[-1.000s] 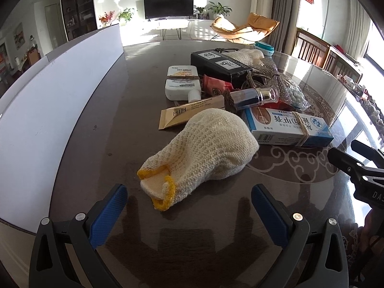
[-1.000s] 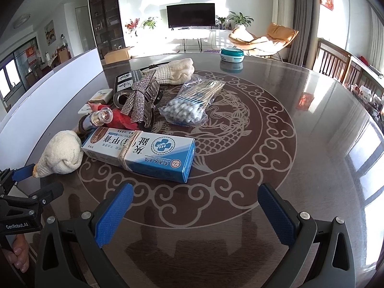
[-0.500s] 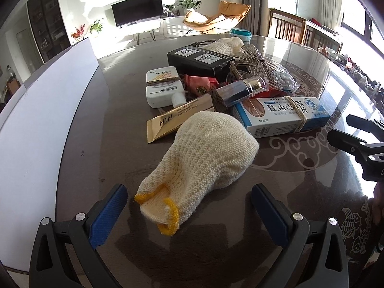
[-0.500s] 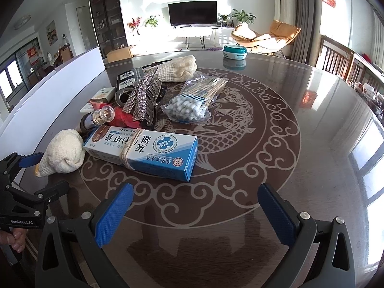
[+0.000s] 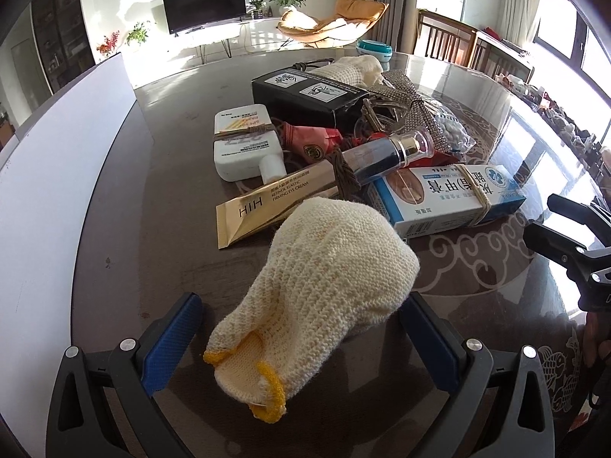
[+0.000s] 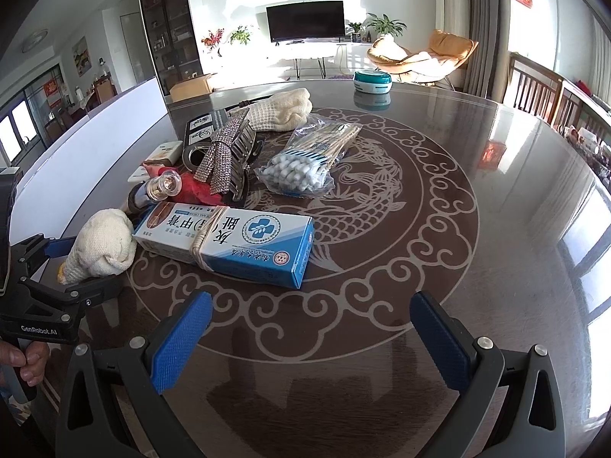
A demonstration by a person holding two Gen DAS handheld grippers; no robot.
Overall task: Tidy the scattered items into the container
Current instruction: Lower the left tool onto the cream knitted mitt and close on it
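Closing in over the last second, the left tongs now straddle the knit glove at the near left of the table, so a pick-up looks imminent. Both pads stand wide open, gripping nothing. Right tongs hover wide open and empty over bare table, near the blue box.

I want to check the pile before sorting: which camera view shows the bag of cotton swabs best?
The right wrist view shows it best: the bag of cotton swabs lies in full view on the table, white tips and sticks visible. In the left wrist view only a small corner of it shows behind the sparkly hair clip.
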